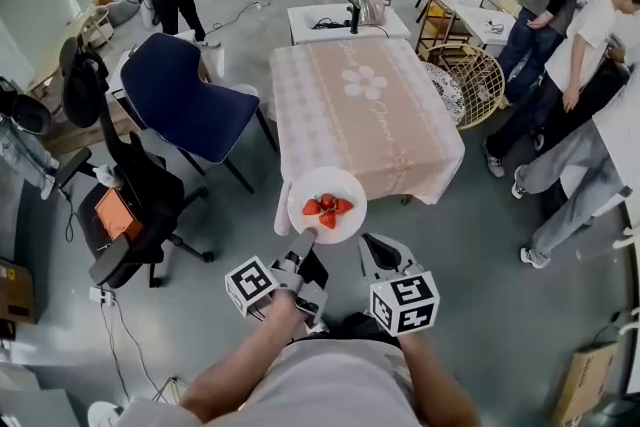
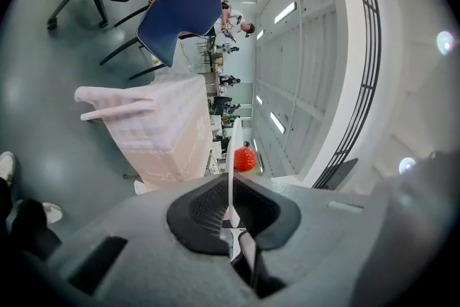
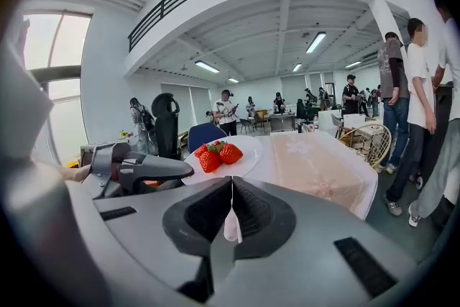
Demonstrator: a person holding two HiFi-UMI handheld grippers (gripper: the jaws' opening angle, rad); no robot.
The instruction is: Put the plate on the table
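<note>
A white plate [image 1: 326,205] with three strawberries [image 1: 327,208] hangs in the air just off the near edge of the table [image 1: 365,105], which wears a pink checked cloth. My left gripper [image 1: 303,241] is shut on the plate's near rim. In the left gripper view the plate [image 2: 233,154] shows edge-on between the jaws of my left gripper [image 2: 230,192], with a strawberry [image 2: 244,158] beyond. My right gripper [image 1: 378,251] hangs just right of the plate, shut and holding nothing. The right gripper view shows my right gripper [image 3: 231,187] closed, with the plate [image 3: 224,157] ahead and the left gripper [image 3: 136,170] beside it.
A blue chair [image 1: 190,95] stands left of the table and a black office chair [image 1: 130,205] nearer left. A wicker chair [image 1: 470,80] and several standing people [image 1: 575,75] are on the right. A low white table [image 1: 345,20] sits behind.
</note>
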